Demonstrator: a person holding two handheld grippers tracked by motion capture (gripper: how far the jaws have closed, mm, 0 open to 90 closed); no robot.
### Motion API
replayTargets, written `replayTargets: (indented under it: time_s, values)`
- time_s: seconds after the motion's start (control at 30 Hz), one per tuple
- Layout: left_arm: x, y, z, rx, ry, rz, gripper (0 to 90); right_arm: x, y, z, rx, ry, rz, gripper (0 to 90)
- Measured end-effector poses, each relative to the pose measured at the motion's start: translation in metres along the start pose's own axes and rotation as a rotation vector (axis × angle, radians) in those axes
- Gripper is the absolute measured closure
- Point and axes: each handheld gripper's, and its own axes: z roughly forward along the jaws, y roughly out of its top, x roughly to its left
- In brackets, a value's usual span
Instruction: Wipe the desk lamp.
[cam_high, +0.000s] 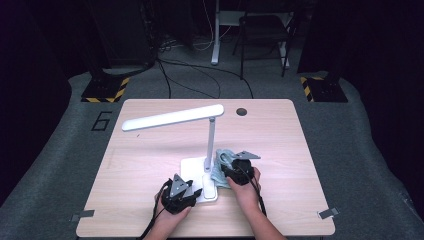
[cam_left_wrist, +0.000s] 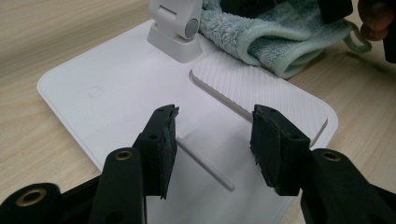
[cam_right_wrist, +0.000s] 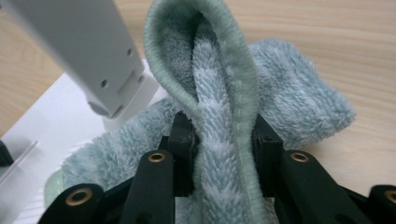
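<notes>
Two grippers: both low centre of the high view, on the table (cam_high: 150, 150).
Right gripper (cam_right_wrist: 223, 135): jaws clenched on a fold of pale green towel (cam_right_wrist: 219, 93); the fold stands upright between the pads.
Left gripper (cam_left_wrist: 215, 133): jaws part open, nothing pinched, poised above the lamp base (cam_left_wrist: 112, 93) near its front edge.
Towel position: touching the base's right side, just beside the lamp post (cam_high: 211, 142).
Lamp head (cam_high: 172, 118): upper centre, slanting left.
</notes>
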Motion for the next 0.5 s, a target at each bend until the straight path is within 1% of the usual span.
replayTargets:
  time_s: [0.03, 0.07, 0.13, 0.23, 0.27, 0.3, 0.37, 0.47, 0.5]
  values:
    - [0.0, 0.0, 0.0, -0.002, 0.002, 0.0, 50.2, -0.003, 0.001, -0.002, -0.013, -0.007, -0.007, 67.7]
    - [0.0, 0.0, 0.0, -0.003, 0.002, -0.001, 50.2, -0.004, 0.002, -0.005, -0.018, -0.011, 0.009, 67.8]
    - [0.0, 0.0, 0.0, -0.003, 0.001, -0.001, 50.2, -0.01, 0.005, -0.013, -0.044, -0.012, 0.009, 67.7]
    - [0.0, 0.0, 0.0, -0.003, 0.0, -0.001, 50.2, -0.017, 0.01, -0.028, -0.083, -0.022, 0.025, 67.7]
    - [0.0, 0.0, 0.0, -0.001, -0.002, -0.001, 50.2, -0.02, 0.011, -0.033, -0.095, -0.022, 0.024, 67.7]
    - [0.0, 0.0, 0.0, 0.0, -0.002, -0.001, 50.2, -0.022, 0.012, -0.039, -0.107, -0.021, 0.036, 67.7]
    - [0.0, 0.0, 0.0, -0.001, -0.002, -0.001, 50.2, -0.028, 0.014, -0.052, -0.131, -0.02, 0.043, 67.6]
    - [0.0, 0.0, 0.0, -0.006, 0.003, -0.002, 50.2, -0.035, 0.013, -0.071, -0.157, -0.028, 0.036, 67.4]
    - [0.0, 0.0, 0.0, -0.005, 0.002, -0.003, 50.1, -0.039, 0.011, -0.079, -0.167, -0.039, 0.021, 67.2]
